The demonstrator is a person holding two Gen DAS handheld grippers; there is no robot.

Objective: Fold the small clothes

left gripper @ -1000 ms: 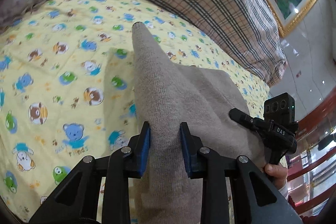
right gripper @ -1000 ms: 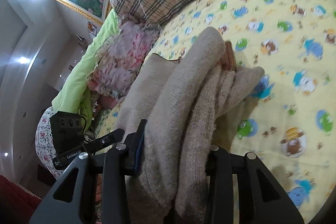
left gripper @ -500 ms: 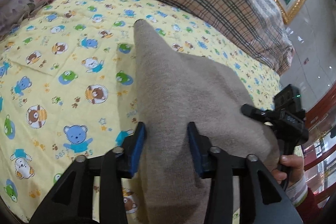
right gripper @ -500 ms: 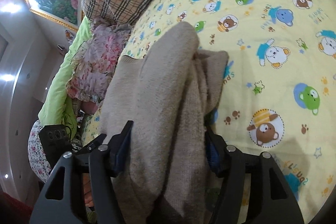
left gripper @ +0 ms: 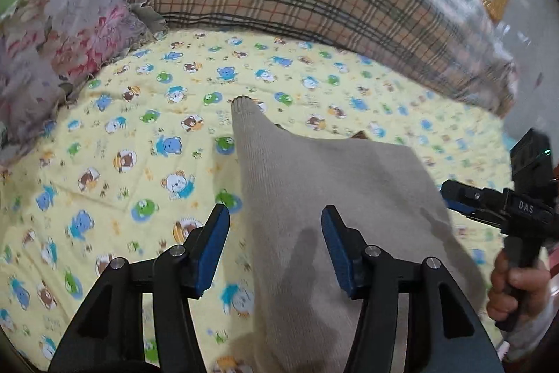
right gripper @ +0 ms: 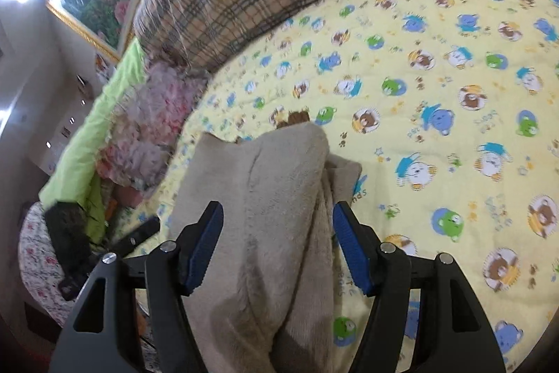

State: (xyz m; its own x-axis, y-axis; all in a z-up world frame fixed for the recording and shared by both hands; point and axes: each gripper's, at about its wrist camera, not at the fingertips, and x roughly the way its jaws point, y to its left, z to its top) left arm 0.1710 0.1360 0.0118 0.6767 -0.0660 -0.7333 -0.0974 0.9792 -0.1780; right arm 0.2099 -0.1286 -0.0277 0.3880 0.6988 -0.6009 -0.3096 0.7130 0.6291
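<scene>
Beige garment [left gripper: 314, 191] on bedsheet [left gripper: 139, 135], jaws apart

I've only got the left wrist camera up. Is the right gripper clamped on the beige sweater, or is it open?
Observer: It's open. In the right wrist view the right gripper has its blue pads spread apart, and the beige sweater lies loose between them.
Operator: Does the cloth lie flat on that side?
Observer: No. It humps up in a thick fold, and a thinner layer sticks out under the fold's right edge.
</scene>
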